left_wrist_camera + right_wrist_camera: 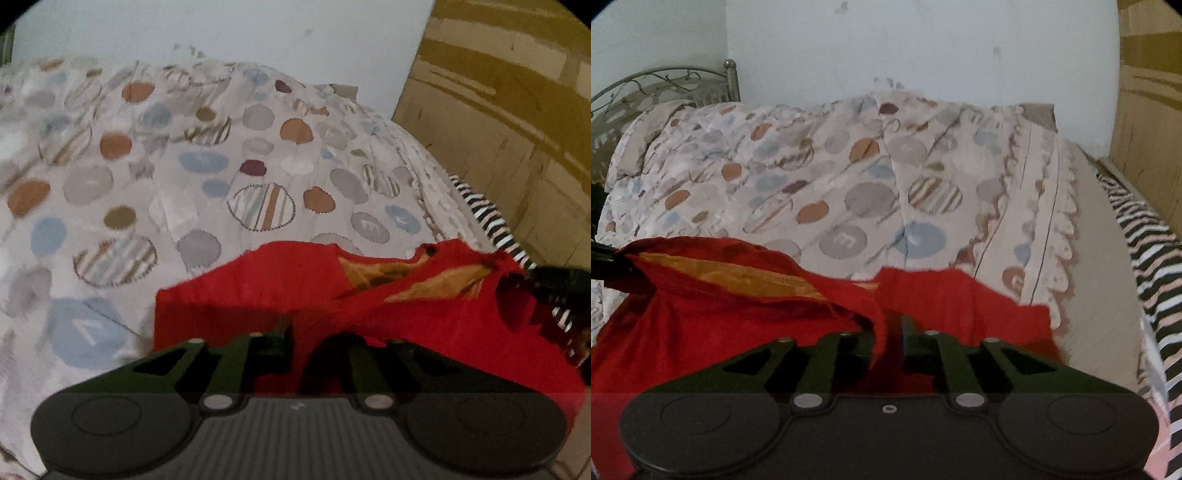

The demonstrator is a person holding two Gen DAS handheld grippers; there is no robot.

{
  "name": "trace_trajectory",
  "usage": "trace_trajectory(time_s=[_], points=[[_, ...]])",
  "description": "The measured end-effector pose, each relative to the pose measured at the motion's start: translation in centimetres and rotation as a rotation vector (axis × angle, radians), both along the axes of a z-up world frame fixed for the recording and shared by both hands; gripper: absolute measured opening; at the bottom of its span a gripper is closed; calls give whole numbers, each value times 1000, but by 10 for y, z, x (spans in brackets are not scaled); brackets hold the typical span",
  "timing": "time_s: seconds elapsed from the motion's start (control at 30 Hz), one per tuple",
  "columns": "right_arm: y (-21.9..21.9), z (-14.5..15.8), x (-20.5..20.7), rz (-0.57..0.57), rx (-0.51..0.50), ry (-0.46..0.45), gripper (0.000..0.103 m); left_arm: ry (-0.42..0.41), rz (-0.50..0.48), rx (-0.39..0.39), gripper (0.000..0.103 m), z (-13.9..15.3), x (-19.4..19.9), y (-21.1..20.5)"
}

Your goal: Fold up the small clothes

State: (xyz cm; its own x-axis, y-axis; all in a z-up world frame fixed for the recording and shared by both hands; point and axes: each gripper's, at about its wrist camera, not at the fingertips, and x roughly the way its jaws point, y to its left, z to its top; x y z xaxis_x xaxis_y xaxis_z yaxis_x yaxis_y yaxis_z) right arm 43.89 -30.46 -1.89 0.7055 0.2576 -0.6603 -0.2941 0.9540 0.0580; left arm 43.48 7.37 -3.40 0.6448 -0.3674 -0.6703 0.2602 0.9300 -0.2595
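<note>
A small red garment with an orange-gold lining is held up over the bed between both grippers. My left gripper is shut on its red cloth, which bunches between the fingers. My right gripper is shut on a red edge of the garment, whose opening with orange lining stretches to the left. The other gripper shows as a dark shape at the right edge of the left wrist view and at the left edge of the right wrist view.
A bedspread with coloured circles covers the bed, and it also shows in the right wrist view. A black-and-white striped cloth lies along the bed's right side. A wooden wardrobe stands right, a metal headboard far left.
</note>
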Motion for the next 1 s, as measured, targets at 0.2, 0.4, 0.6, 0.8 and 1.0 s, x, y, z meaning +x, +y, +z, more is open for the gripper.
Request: trace_trajectory(time_s=[0.2,0.4,0.6,0.8,1.0], points=[[-18,3,-13,-58,69,-36,95,-5,25,-130,85,1,-6,25],[-41,19,-31,-99,136,-86,102,-22,92,-221,97,7,-18,58],[-32,24,-62,68,85,-126,102,-66,3,-182,98,8,-40,57],[24,-4,-75,213,-283,-105,102,-26,-27,-87,81,-11,-49,30],[29,-6,-61,109,-302,-170,80,-90,-38,-107,15,-18,-54,22]])
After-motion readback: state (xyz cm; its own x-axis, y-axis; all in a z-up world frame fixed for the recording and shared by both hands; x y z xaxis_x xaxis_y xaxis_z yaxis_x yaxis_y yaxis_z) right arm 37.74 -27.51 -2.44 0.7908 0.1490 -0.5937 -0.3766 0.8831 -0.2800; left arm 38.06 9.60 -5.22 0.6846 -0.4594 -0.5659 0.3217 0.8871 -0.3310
